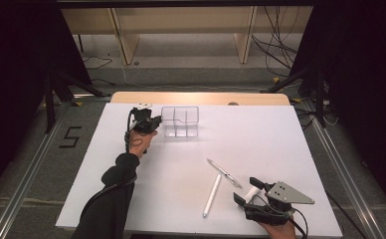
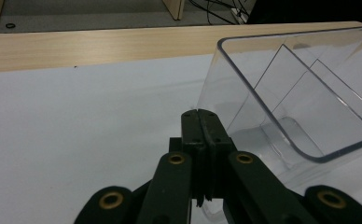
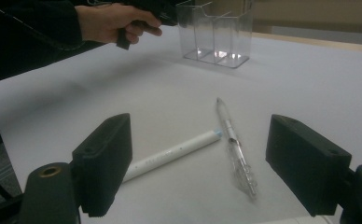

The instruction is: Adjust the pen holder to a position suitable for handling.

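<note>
The left gripper, in the upper left of the high view, is sitting with its jaws pressed fully together and gripping nothing, its tips resting right at the near left edge of the clear plastic organizer at upper centre of the white table. The right gripper, at lower right, is holding its jaws wide apart and empty. A white pen and a clear pen are lying just beside it, their upper ends nearly meeting.

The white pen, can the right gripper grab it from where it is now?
Probably yes. The right gripper is open and aimed at the white pen, which lies on the table just ahead. Only the clear pen lies beside it, near its tip.
</note>
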Motion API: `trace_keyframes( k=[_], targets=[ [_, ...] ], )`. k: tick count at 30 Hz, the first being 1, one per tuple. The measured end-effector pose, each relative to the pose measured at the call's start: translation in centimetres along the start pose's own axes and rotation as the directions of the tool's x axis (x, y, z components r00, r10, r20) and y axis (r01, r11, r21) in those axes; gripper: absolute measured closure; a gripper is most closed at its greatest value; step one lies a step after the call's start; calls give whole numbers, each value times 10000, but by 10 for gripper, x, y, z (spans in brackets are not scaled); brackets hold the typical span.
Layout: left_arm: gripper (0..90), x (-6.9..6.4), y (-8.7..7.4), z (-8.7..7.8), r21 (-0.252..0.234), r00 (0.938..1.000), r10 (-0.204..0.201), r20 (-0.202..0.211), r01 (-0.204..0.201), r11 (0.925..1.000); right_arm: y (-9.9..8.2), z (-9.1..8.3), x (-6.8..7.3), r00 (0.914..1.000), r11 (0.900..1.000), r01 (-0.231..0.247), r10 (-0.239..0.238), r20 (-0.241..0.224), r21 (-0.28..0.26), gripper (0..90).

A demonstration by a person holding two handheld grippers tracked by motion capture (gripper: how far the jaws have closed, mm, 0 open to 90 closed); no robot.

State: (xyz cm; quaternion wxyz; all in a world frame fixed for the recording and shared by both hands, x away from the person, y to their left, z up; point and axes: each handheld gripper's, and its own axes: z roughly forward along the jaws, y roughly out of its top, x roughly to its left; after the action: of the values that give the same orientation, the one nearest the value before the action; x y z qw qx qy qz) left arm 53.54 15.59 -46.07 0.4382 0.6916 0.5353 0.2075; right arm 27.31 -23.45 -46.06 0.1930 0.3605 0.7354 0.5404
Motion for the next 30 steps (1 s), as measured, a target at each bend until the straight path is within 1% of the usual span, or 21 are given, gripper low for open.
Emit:
trace_keyframes(
  k=[2,7,9,10,12,15,19,22,25,30],
  targets=[
    [892,-2,0,1,28,10000,71,50,-71,10000,0,0,0,10000,10000,-1,1,-1,5,236],
    [892,-7,2,4,62,9999,32,116,-32,10000,0,0,0,10000,10000,0,0,-18,6,236],
    [893,-10,2,5,86,9998,111,160,-113,9999,0,0,1,10000,10000,8,-8,-20,15,236],
    [892,-12,2,5,82,9998,89,174,-90,9999,0,1,1,10000,10000,-17,17,-30,-8,235],
    [892,-15,3,7,149,9995,225,209,-228,9996,0,1,1,10000,10000,-1,1,-31,1,236],
    [892,-20,4,8,163,9994,242,235,-246,9996,0,0,1,10000,10000,6,-6,-31,11,236],
    [892,-26,6,11,126,9992,275,302,-279,9995,0,0,1,10000,10000,23,-23,-55,17,236],
    [892,-31,6,13,117,9992,226,319,-230,9997,0,0,1,10000,10000,40,-40,-72,4,235],
    [892,-36,6,15,50,9987,290,425,-293,9996,0,0,2,10000,10000,14,-14,-76,-9,235],
    [892,-40,8,15,94,9986,346,399,-350,9993,0,-1,1,9999,10000,47,-47,-89,-4,235]
  ],
)
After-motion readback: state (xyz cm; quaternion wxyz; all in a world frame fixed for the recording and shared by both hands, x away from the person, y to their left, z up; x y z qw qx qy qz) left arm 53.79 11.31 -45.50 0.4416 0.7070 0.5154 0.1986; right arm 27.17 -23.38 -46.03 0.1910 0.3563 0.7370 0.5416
